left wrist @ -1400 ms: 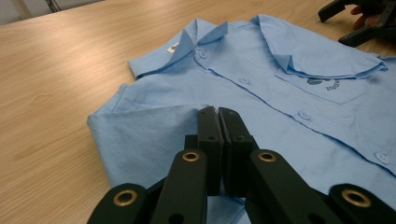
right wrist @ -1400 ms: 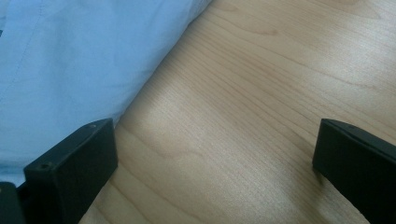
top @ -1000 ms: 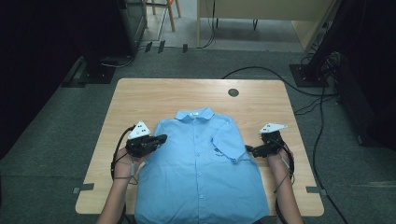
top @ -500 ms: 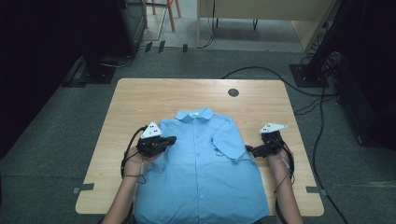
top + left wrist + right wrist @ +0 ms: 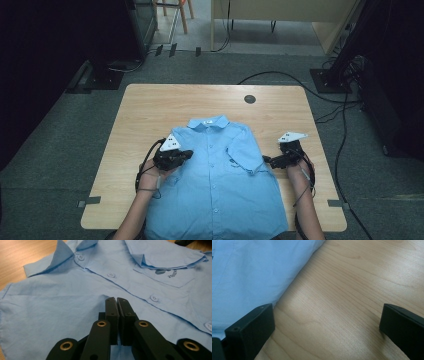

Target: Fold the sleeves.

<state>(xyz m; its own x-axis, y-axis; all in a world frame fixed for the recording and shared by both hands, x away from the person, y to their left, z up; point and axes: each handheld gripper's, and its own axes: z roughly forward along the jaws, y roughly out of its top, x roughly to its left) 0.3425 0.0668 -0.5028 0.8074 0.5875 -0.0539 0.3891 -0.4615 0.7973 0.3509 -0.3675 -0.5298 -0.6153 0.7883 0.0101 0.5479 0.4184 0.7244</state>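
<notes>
Smooth blue cotton shirt [image 5: 220, 190] on grained wood table [image 5: 150, 115].
Your left gripper [image 5: 117, 299] is clenched with nothing between the jaws, its view revealing pocket print [image 5: 168, 273]; your right gripper [image 5: 324, 322] gapes released over wood.

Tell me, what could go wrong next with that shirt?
The left gripper is shut over the blue shirt; whether it pinches cloth is unclear, so the fold could slip. The folded sleeve lies loose and might flop open. The right gripper, open over bare table, may miss the shirt's edge.
</notes>
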